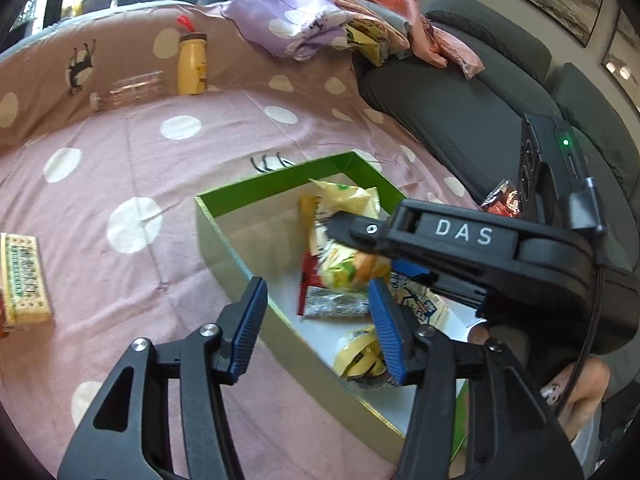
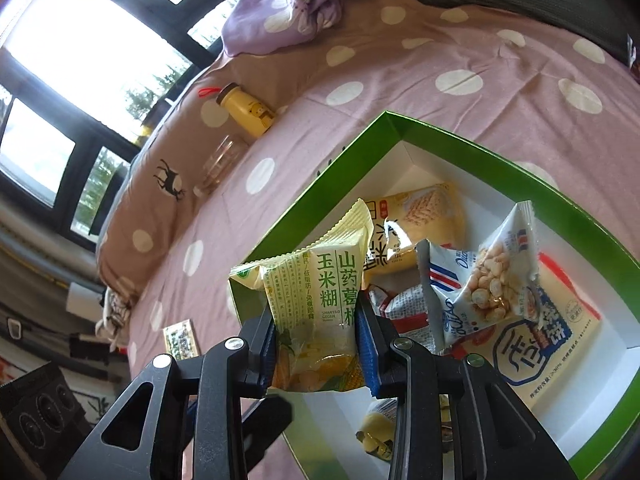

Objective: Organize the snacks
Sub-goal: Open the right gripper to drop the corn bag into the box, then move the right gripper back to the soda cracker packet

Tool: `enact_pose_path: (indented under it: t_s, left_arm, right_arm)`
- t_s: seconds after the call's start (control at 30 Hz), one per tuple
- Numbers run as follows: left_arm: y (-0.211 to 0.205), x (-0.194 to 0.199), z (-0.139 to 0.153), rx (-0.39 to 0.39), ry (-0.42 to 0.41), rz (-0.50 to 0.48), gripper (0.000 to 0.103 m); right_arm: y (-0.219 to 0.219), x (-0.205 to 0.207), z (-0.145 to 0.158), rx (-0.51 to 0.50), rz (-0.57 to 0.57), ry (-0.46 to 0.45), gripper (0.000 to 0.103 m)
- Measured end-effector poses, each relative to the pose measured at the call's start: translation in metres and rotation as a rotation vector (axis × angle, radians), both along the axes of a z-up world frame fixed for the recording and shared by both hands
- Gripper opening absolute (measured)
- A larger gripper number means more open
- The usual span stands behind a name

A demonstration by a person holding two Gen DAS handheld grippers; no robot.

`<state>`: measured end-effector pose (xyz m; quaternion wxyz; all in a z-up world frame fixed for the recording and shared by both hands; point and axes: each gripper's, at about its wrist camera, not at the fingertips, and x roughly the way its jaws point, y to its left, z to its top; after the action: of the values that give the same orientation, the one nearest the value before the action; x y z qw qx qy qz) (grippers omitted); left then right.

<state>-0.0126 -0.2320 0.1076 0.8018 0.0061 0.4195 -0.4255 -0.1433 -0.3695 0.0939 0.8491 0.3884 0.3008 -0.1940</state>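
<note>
Pale-yellow and green, the corn-paste sachet (image 2: 320,312) sits pinched between the blue pads of your right hand-held gripper (image 2: 318,344), hanging over the near end of the green box (image 2: 384,120). In the left wrist view the same sachet shows blurred at about 1 o'clock from the left gripper's pads.

You hold it low on its body, with the crimped top standing free. It is a soft, slippery film pouch, so if you let go while it is over the box wall instead of the white floor, I judge it could tip outward onto the bedspread (image 2: 460,60).

Just right of it in the box, at 3 o'clock, a blue-and-white peanut packet (image 2: 484,280) stands propped on a flat blue-printed packet; a nudge from your gripper or the falling sachet would likely knock it flat or shuffle the pile. A yellow cracker packet (image 2: 416,220) lies behind, at 12 o'clock.

Your left hand-held gripper (image 1: 316,324) is spread and holds nothing, straddling the box's near wall. It is close beside the right one; closing or moving it now risks catching the cardboard edge and dragging the box.

A boxed snack bar (image 1: 26,280) lies well apart on the bedspread, at 9 o'clock in the left view.
</note>
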Motion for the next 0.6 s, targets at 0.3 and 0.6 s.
enact_pose_path:
  t_s: [0.3, 0.6]
  left_arm:
    - [0.078, 0.004, 0.009, -0.009, -0.050, 0.181, 0.077]
    - [0.165, 0.017, 0.013, 0.030, -0.106, 0.413, 0.085]
  right_arm:
    - [0.020, 0.008, 0.014, -0.104, 0.013, -0.004, 0.070]
    - [0.054, 0.025, 0.022, -0.173, 0.101, -0.020, 0.072]
